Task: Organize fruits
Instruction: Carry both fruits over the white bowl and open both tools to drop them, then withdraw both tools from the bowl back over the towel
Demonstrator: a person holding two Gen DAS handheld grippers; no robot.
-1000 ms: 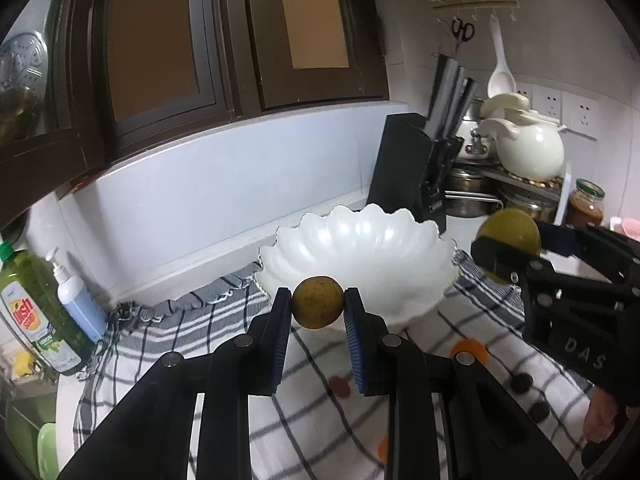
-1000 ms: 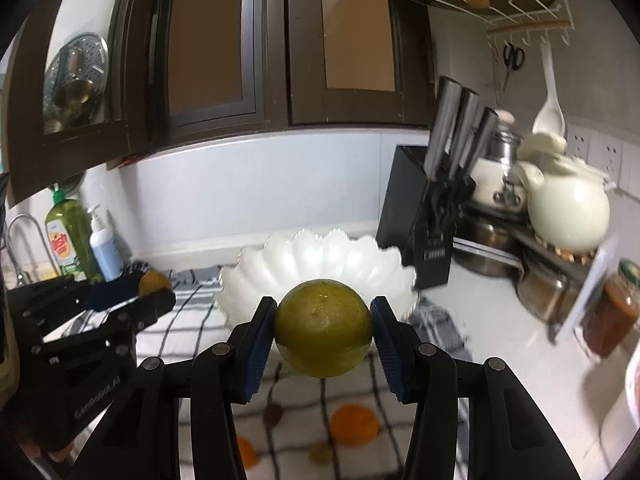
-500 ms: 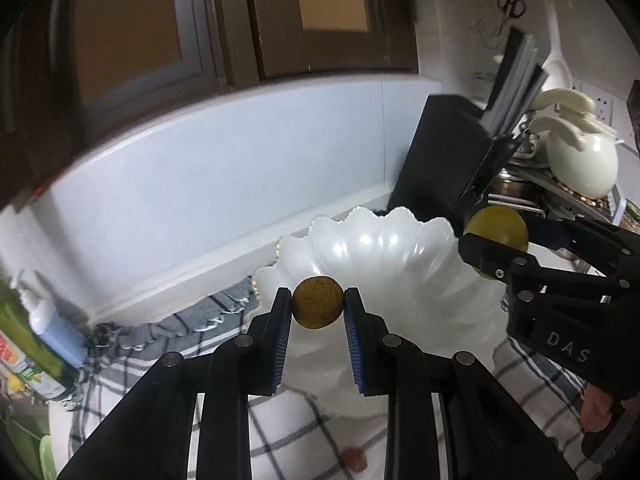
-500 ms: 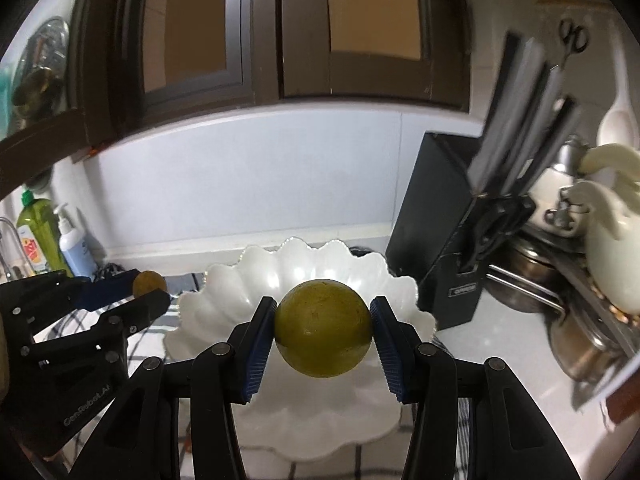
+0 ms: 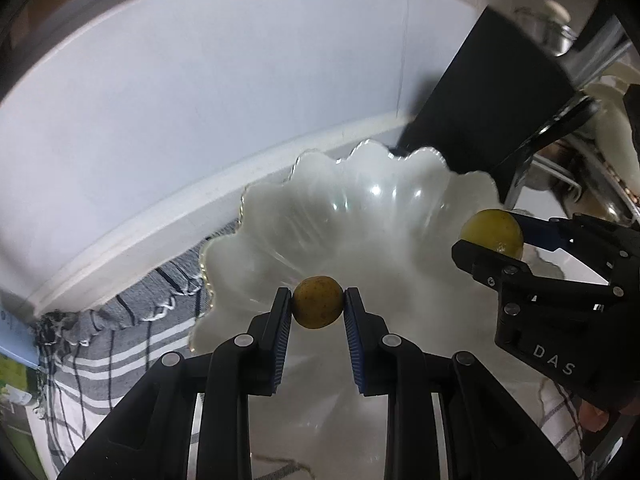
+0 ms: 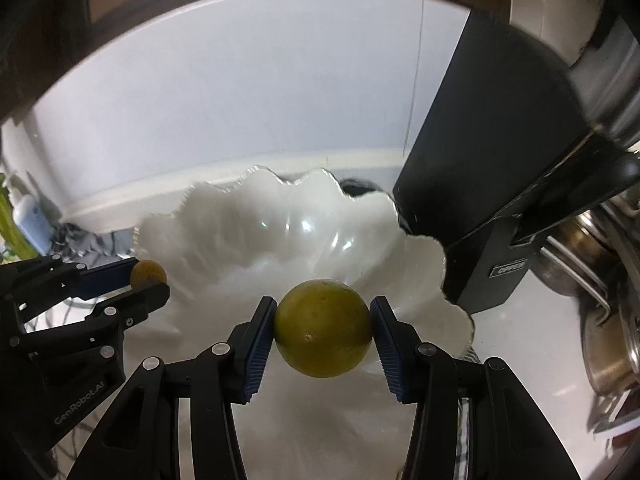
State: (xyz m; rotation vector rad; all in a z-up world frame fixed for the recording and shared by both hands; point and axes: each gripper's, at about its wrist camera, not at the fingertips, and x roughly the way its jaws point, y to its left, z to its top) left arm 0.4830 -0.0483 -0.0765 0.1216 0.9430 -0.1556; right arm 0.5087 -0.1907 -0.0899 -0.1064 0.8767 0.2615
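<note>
My left gripper [image 5: 318,307] is shut on a small yellow-brown fruit [image 5: 318,301] and holds it over the near side of a white scalloped bowl [image 5: 360,216]. My right gripper [image 6: 323,334] is shut on a larger yellow-green fruit [image 6: 323,328] and holds it over the same bowl [image 6: 288,220]. The right gripper with its fruit [image 5: 492,233] shows at the right of the left wrist view. The left gripper with its fruit [image 6: 148,273] shows at the left of the right wrist view. The bowl's inside looks empty where visible.
A black knife block [image 6: 492,168] stands right behind the bowl, touching its rim in view. Steel pots [image 6: 604,280] sit to the right. A grey striped cloth [image 5: 120,328] lies under the bowl. A white backsplash wall [image 5: 200,80] is behind; soap bottles [image 6: 24,220] are far left.
Both grippers have moved forward and down with their fruits, from in front of the bowl to over it. The bowl now fills both views.
</note>
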